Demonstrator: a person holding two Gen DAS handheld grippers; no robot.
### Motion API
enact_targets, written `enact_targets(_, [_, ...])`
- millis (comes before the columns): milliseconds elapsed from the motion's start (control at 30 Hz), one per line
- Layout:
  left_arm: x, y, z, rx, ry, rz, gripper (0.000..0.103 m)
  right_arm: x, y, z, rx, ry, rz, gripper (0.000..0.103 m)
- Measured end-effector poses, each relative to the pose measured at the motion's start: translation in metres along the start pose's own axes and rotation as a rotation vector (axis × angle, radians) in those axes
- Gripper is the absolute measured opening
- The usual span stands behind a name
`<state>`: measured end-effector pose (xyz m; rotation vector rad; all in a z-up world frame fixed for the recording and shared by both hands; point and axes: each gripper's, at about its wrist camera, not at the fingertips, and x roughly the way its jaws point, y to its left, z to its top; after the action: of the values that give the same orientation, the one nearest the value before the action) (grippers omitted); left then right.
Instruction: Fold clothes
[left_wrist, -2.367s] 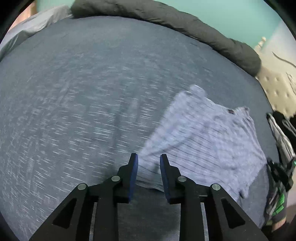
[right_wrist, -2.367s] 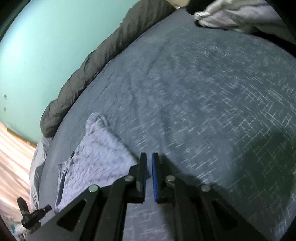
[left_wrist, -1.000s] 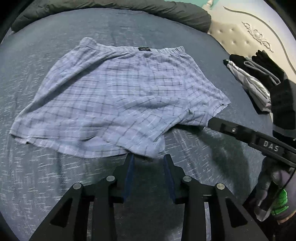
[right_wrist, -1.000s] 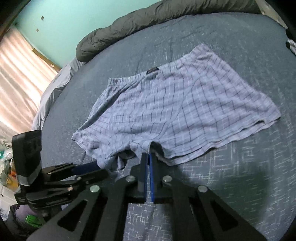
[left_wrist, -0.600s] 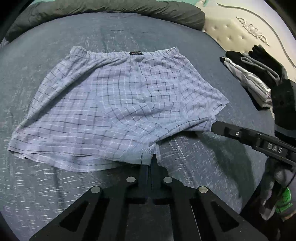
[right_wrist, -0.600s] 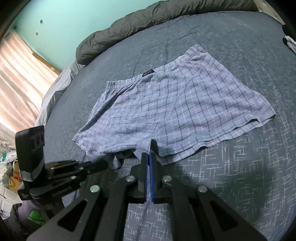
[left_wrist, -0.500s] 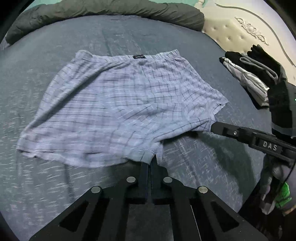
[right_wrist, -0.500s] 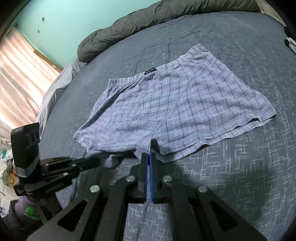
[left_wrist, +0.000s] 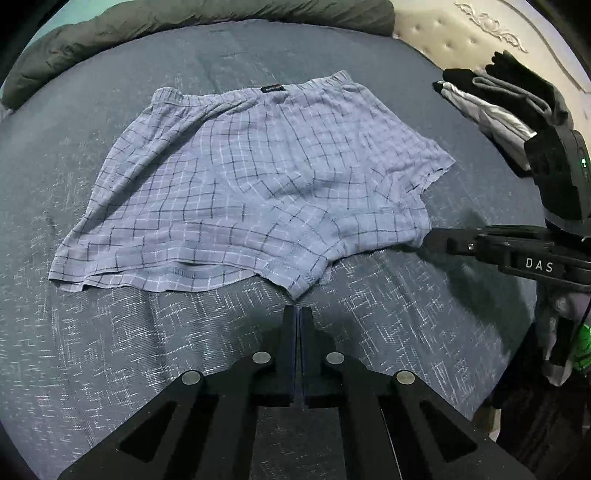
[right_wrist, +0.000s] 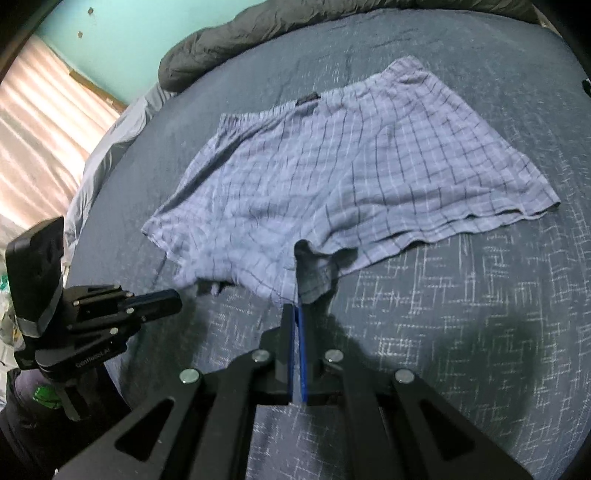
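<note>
A pale blue checked pair of shorts (left_wrist: 258, 177) lies spread on the dark blue bedspread (left_wrist: 110, 369), waistband on the far side. My left gripper (left_wrist: 297, 308) is shut, pinching the tip of the near hem where the cloth draws to a point. The right wrist view has it at the left (right_wrist: 176, 297), by the shorts' blurred near corner. My right gripper (right_wrist: 297, 306) is shut on a fold of the shorts' (right_wrist: 369, 166) near hem, which rises between its pads. In the left wrist view the right gripper (left_wrist: 424, 240) meets the hem from the right.
A dark grey duvet (left_wrist: 221, 18) runs along the bed's far edge. A stack of black, grey and white clothes (left_wrist: 498, 107) sits at the right by the cream headboard (left_wrist: 461, 37). A lit curtain (right_wrist: 37, 129) and teal wall stand to the left.
My left gripper's jaws, open a second ago around the hem's edge, have shut on it. The shorts have shifted and smoothed a little. My right gripper stays shut on the hem.
</note>
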<state>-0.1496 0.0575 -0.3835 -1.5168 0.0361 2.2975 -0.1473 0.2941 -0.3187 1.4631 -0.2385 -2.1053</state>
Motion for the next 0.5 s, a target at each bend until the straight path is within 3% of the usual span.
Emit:
enact_targets(133, [-0.019,0.014,0.005,-0.056,-0.057,-0.017,0.006,-0.007,-0.004,0.001,0.013,0.007,0.008,0.002])
enact_targets(267, [-0.014,0.02,0.006,-0.091,-0.044,-0.026,0.021,-0.022,-0.001,0.007,0.017,-0.035,0.045,0.004])
enact_targets(433, [0.001,0.009,0.003,-0.063,-0.001,-0.025,0.022,-0.007,0.009,0.019,-0.01,-0.008,0.023,0.022])
enact_targets(500, [0.007,0.006,0.003,-0.066,0.005,-0.029,0.022,0.008,0.01,0.02,-0.009,0.023,0.012,0.025])
